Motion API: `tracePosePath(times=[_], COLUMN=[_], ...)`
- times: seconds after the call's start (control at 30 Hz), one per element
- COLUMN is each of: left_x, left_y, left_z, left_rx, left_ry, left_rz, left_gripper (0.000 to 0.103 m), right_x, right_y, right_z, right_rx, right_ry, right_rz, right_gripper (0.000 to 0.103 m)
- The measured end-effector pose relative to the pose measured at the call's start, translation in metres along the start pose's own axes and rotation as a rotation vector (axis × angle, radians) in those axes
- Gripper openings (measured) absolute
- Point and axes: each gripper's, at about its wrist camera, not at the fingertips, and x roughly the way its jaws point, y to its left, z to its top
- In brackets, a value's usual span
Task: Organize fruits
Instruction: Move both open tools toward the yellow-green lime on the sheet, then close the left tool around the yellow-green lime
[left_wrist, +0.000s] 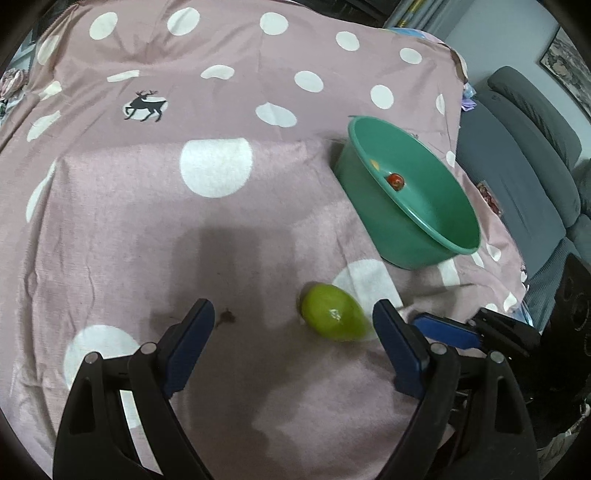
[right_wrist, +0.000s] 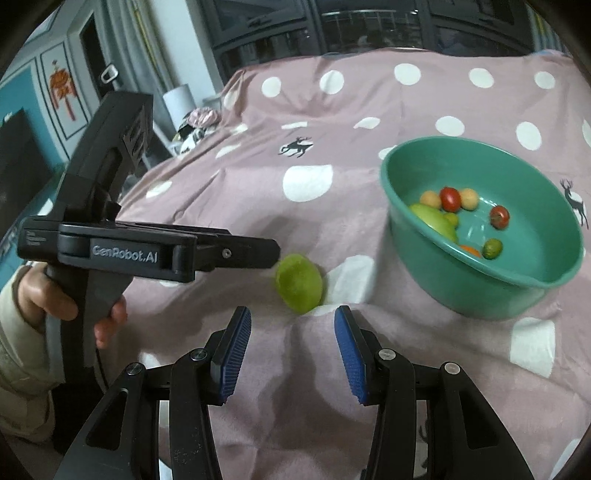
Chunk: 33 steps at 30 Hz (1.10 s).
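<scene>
Pink polka-dot bedding (left_wrist: 155, 206) with small deer prints covers the bed you are working over, and your green basin (right_wrist: 480, 291) sits on it toward the right, already holding several small fruits: red cherry tomatoes, pale yellow ones, a small green one and a larger green piece.

One fruit is left out on the bedding: the green lime-like fruit (left_wrist: 334, 312). It lies just short of the basin, clear of its wall, resting partly on a white dot.

Your left gripper (left_wrist: 293, 319) has its fingers spread wide with nothing between the pads. In its own view the fruit lies inside the span but well off-centre, close beside the right-hand finger (left_wrist: 397, 343) and far from the other. Whether that finger touches the fruit, you cannot tell from here.

Your right gripper (right_wrist: 293, 332) has its fingers at a middling gap, also empty. The fruit (right_wrist: 300, 282) lies just ahead of those tips, a little left of the gap's centre, and the left gripper's finger reaches to its left side.

The fruit is an oval. In the left view its long axis runs from upper left down to lower right, slanted across the line between the fingers, one blunt end aimed toward the right-hand finger.

The left gripper looks better placed for the pick, since it already straddles the fruit; you would likely shift it right to centre the fruit and close across the narrow waist.
</scene>
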Motion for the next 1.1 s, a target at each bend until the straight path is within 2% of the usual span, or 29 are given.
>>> tracePosePath(times=[0.4,0.67,0.77,0.97,1.0,1.1], left_x=[0.017,0.024,0.024,0.027,0.027,0.028], left_y=[-0.007,-0.006,-0.006,-0.008,-0.008,-0.006], left_z=[-0.002,-0.001,-0.002,-0.004,-0.004,-0.003], left_rx=[-0.002,-0.025,-0.027,-0.024,-0.024,-0.031], left_ry=[0.052,0.082,0.084,0.099,0.099,0.098], left_rz=[-0.093,-0.152,-0.161,-0.175,-0.171,-0.165], left_gripper=[0.085,0.064,0.049,0.047,0.044,0.043], right_x=[0.03,0.05,0.051,0.054,0.054,0.054], right_y=[0.008,0.008,0.008,0.01,0.01,0.01], right_z=[0.013,0.018,0.019,0.021,0.021,0.021], right_rx=[-0.124,-0.159,-0.162,-0.176,-0.18,-0.189], right_ry=[0.047,0.09,0.093,0.107,0.108,0.11], right_rz=[-0.009,-0.009,-0.006,-0.012,-0.015,-0.024], right_gripper=[0.048,0.048,0.048,0.047,0.045,0.04])
